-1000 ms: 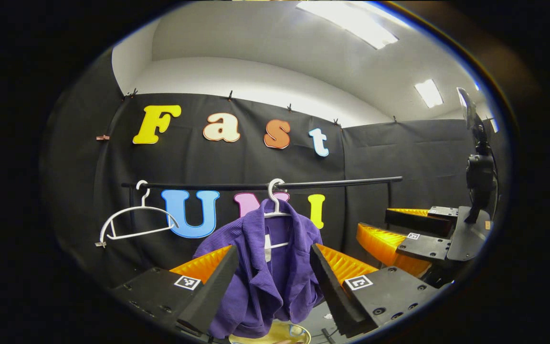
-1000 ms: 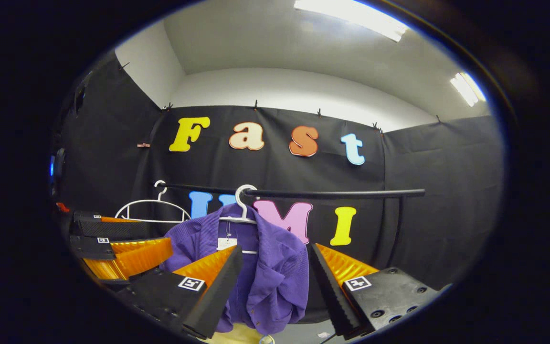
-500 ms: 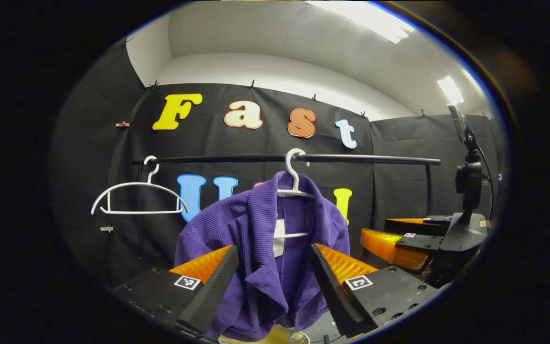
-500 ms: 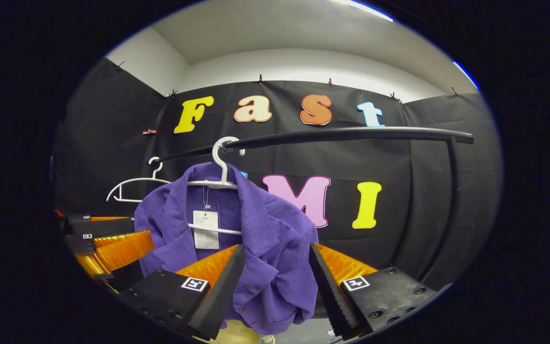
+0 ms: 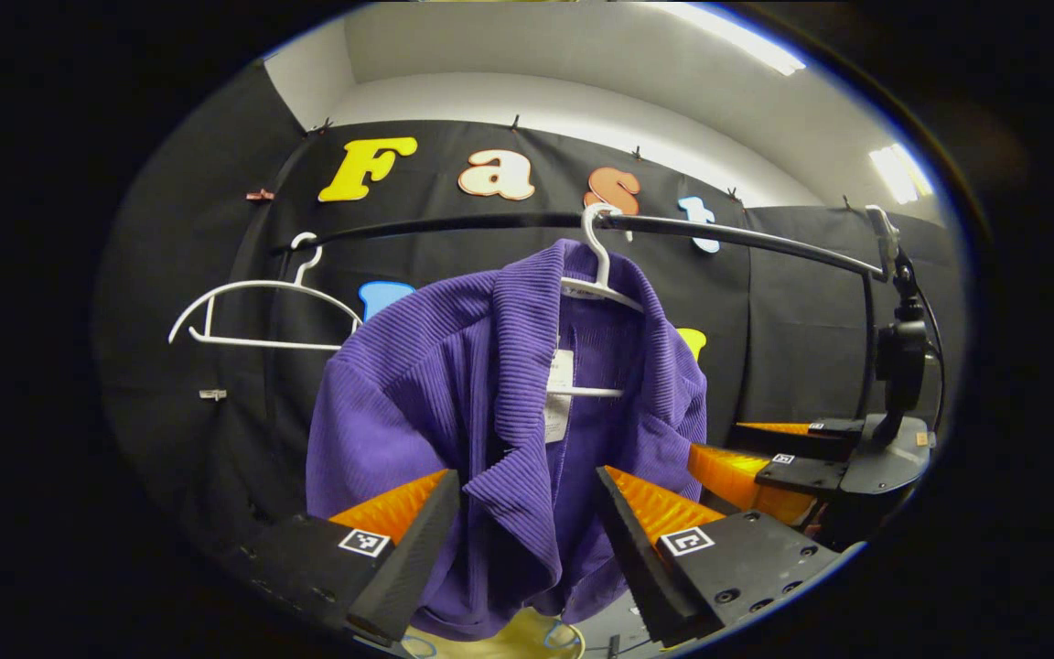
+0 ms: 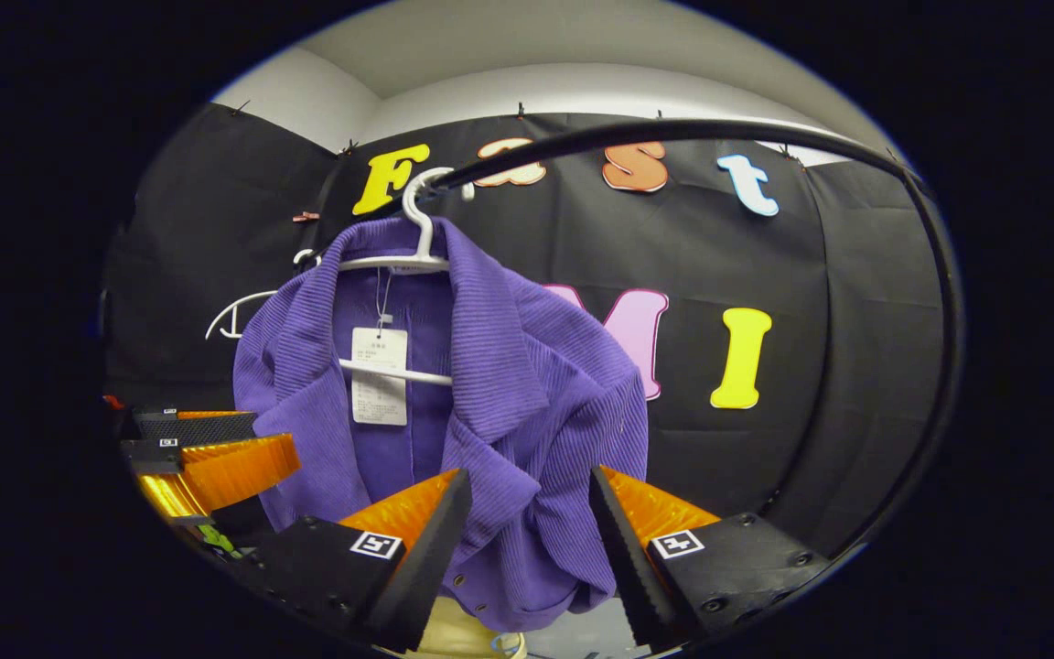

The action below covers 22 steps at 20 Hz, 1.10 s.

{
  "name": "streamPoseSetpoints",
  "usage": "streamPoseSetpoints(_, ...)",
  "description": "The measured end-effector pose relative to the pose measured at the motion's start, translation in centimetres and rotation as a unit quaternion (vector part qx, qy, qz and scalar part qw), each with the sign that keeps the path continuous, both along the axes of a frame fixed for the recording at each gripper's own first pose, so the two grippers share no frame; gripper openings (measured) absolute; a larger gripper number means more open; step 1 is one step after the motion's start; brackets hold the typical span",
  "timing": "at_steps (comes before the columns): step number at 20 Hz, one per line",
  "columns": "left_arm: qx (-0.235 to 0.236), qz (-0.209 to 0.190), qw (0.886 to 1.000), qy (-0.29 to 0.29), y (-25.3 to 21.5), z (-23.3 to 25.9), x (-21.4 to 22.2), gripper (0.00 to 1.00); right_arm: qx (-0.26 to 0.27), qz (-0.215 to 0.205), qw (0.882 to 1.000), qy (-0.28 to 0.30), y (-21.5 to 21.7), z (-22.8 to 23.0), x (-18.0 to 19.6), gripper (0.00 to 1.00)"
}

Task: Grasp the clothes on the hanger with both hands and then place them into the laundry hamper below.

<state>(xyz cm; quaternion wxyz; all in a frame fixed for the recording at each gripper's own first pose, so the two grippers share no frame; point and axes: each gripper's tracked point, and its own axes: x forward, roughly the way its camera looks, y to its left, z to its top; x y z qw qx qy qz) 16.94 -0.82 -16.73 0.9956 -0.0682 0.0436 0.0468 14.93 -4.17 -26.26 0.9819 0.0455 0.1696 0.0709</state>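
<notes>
On the rail [image 5: 728,236], near its middle, a purple jacket [image 5: 454,403] hangs from a white hanger [image 5: 598,275]; a bare hanger [image 5: 257,307] hangs toward the rail's left end. The left gripper [image 5: 527,540] stands wide open, its fingers flanking the left lapel without pressing it. The right gripper [image 6: 522,540] is likewise wide open, fingers astride the right front panel. A yellow hamper [image 5: 509,641] lies below the hem.

An empty white plastic hanger [image 5: 252,316] hangs on the long black metal rail [image 5: 728,236]. Bright ceiling lights [image 5: 898,172] shine above.
</notes>
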Motion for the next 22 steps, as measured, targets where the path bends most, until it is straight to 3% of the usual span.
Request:
streamPoseSetpoints(5, -0.027, 0.009, 0.999, 0.033, -0.3, -2.8, 1.3, 0.77, 0.02, 0.034, 0.999, 0.031, 1.1, -3.2, 0.6, 0.81)
streamPoseSetpoints(9, -0.044, 0.01, 0.999, 0.026, -1.4, -2.9, 1.8, 0.75, 0.053, 0.066, 0.995, 0.048, 3.8, -4.3, 0.9, 0.76)
streamPoseSetpoints(12, -0.049, 0.009, 0.998, 0.035, -2.1, -3.5, 2.1, 0.71, 0.061, 0.081, 0.994, 0.043, 4.5, -4.2, 1.1, 0.61)
streamPoseSetpoints(15, -0.044, 0.008, 0.998, 0.039, -2.6, -3.5, 2.3, 0.58, 0.055, 0.094, 0.994, 0.027, 5.0, -3.3, 0.9, 0.41)
streamPoseSetpoints(16, -0.043, 0.008, 0.998, 0.041, -2.6, -3.7, 2.5, 0.48, 0.047, 0.098, 0.994, 0.021, 5.0, -3.3, 0.8, 0.26)
streamPoseSetpoints(17, -0.043, 0.01, 0.998, 0.041, -2.5, -3.6, 2.7, 0.35, 0.043, 0.098, 0.994, 0.018, 5.1, -3.3, 0.5, 0.18)
streamPoseSetpoints(18, -0.043, 0.015, 0.998, 0.039, -2.2, -3.5, 2.7, 0.37, 0.036, 0.096, 0.995, 0.012, 4.4, -2.2, 0.1, 0.12)
streamPoseSetpoints(19, -0.042, 0.024, 0.998, 0.037, -1.8, -3.3, 2.8, 0.24, 0.033, 0.099, 0.994, 0.008, 4.7, -2.4, 0.6, 0.06)
streamPoseSetpoints(21, -0.049, 0.035, 0.997, 0.038, -1.0, -3.2, 2.8, 0.08, 0.015, 0.092, 0.996, 0.006, 4.2, -2.3, 0.7, 0.05)
streamPoseSetpoints(22, -0.057, 0.031, 0.997, 0.041, -1.2, -3.4, 3.3, 0.05, 0.006, 0.084, 0.996, 0.004, 3.4, -2.5, 0.9, 0.05)
